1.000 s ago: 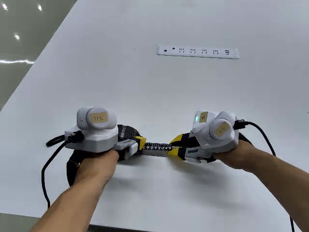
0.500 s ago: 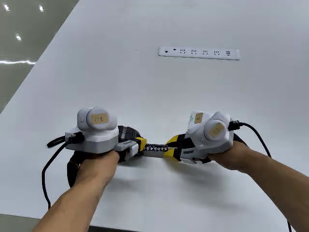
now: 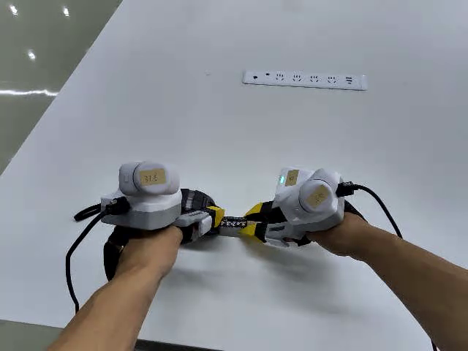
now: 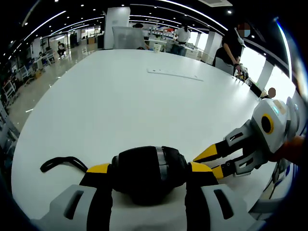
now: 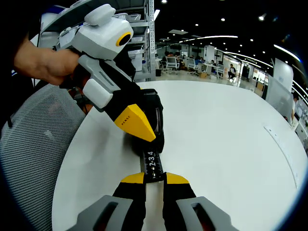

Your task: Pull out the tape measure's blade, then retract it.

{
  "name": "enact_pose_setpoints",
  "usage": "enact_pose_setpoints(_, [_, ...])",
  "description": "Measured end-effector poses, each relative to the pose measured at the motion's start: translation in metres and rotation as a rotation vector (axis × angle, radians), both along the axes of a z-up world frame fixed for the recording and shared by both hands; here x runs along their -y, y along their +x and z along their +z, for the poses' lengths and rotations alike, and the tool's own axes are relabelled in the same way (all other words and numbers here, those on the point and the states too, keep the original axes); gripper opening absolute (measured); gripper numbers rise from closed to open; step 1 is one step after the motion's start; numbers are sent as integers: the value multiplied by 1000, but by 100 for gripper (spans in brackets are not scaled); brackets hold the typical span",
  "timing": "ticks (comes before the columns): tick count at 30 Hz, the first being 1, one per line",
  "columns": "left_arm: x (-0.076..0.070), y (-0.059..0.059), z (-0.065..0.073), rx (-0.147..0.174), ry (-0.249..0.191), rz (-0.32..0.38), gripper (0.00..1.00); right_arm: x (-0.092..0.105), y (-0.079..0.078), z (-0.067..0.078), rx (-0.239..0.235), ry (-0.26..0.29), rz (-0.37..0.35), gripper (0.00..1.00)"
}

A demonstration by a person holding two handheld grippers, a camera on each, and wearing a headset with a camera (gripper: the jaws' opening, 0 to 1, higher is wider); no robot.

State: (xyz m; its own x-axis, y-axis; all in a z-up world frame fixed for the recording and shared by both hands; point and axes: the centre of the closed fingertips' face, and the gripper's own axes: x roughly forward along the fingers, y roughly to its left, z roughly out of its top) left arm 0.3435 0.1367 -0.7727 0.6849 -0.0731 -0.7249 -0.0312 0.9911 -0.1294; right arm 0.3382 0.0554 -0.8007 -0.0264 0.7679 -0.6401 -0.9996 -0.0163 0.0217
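The black tape measure (image 4: 149, 161) rests on the white table (image 3: 219, 124), and my left gripper (image 4: 149, 169) is shut on its body with yellow-tipped jaws on both sides. In the head view the left gripper (image 3: 205, 219) is at the left and the tape measure's case (image 3: 196, 205) shows behind its jaws. A short stretch of blade (image 3: 232, 221) runs right to my right gripper (image 3: 252, 221). My right gripper (image 5: 154, 179) is shut on the blade (image 5: 150, 162), whose printed numbers show just beyond the jaws. The case (image 5: 153, 118) lies close ahead.
A white power strip (image 3: 303, 79) lies flat at the far side of the table. Black cables trail from both grippers, one looping near the left front edge (image 3: 73, 256). A mesh chair back (image 5: 29, 159) stands beyond the table edge. People stand far off (image 4: 231, 45).
My right gripper has moved left toward the left gripper, and the exposed stretch of blade between them has grown shorter. The left gripper has stayed put on the case.
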Motion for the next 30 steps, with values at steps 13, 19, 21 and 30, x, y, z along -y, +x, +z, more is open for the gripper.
enact_pose_setpoints(13, [0,-1,1,-3,-7,2,56,-12,-2,-1,3,6,2,9])
enact_pose_setpoints(19, [0,-1,1,-5,-8,2,56,-18,-2,-1,6,10,4,9])
enact_pose_setpoints(21, [0,-1,2,-5,-9,2,56,-20,-2,-2,5,12,5,9])
enact_pose_setpoints(30, [-1,-1,1,-6,-11,3,56,-27,-3,-2,7,16,10,9])
